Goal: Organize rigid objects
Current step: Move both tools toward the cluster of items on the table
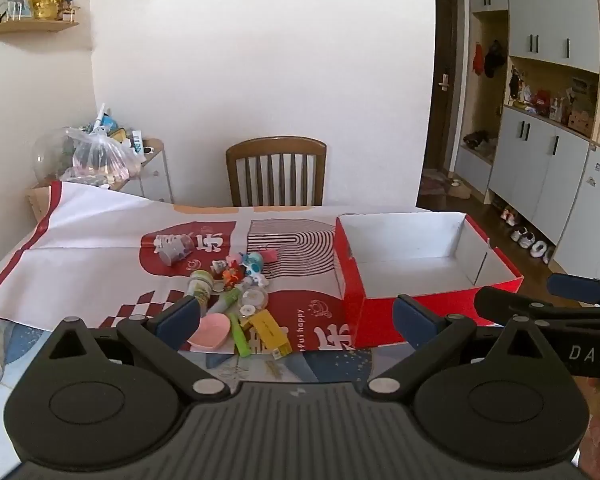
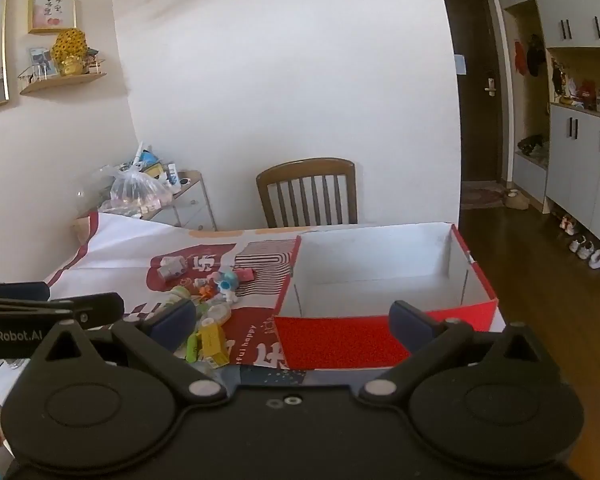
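Fingers of the left gripper (image 1: 296, 316) are standing spread wide, gripping nothing; fingers of the right gripper (image 2: 294, 322) are likewise standing wide apart and empty. Both are hovering above the near edge of the bench (image 1: 332, 362), tilting downward.

Landmark: red box (image 1: 412, 280), white inside, lying open on the printed paper sheet (image 1: 92, 236).

Pile of small objects (image 1: 236, 292): lying just left of the red box, on the sheet, ahead of the left gripper and beside its left finger (image 1: 178, 320). In it are showing a pink heart-shaped piece (image 1: 209, 332), a yellow tag (image 1: 270, 330), a green strip (image 1: 238, 334) and a blue-and-white figurine (image 1: 254, 266).

Right gripper: facing the red box's near wall, the pile lying off to its left.

Wooden chair (image 1: 276, 172): standing behind the red box, at the bench's far side.
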`<state>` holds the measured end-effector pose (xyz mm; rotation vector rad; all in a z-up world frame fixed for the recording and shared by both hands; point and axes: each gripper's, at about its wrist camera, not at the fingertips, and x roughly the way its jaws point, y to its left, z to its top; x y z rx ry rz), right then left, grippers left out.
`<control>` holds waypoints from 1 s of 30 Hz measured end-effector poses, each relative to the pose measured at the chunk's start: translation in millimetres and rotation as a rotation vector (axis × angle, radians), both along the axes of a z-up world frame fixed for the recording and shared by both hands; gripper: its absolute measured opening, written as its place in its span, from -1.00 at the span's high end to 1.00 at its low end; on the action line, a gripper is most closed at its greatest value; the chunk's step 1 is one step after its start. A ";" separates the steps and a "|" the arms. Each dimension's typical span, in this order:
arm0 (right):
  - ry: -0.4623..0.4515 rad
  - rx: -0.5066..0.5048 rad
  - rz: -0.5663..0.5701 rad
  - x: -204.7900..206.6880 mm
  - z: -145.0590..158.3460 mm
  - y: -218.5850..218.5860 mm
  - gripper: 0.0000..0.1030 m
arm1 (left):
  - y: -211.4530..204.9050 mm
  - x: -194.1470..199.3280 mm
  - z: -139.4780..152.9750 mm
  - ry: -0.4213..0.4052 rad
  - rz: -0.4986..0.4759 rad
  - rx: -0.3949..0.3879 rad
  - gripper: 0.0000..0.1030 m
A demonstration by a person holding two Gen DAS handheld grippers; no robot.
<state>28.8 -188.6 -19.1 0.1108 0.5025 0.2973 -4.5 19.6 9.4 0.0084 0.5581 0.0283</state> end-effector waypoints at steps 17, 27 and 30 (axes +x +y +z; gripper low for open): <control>-0.001 -0.029 0.008 1.4 -1.2 16.3 -1.00 | 19.9 2.7 -3.3 -0.007 0.001 -0.019 -1.00; 0.011 -0.039 0.022 5.9 -1.0 17.6 -1.00 | 22.3 4.2 -7.4 -0.001 0.014 -0.026 -1.00; 0.014 -0.043 0.028 7.9 -0.6 20.0 -0.99 | 24.5 5.2 -8.5 0.001 0.023 -0.035 -1.00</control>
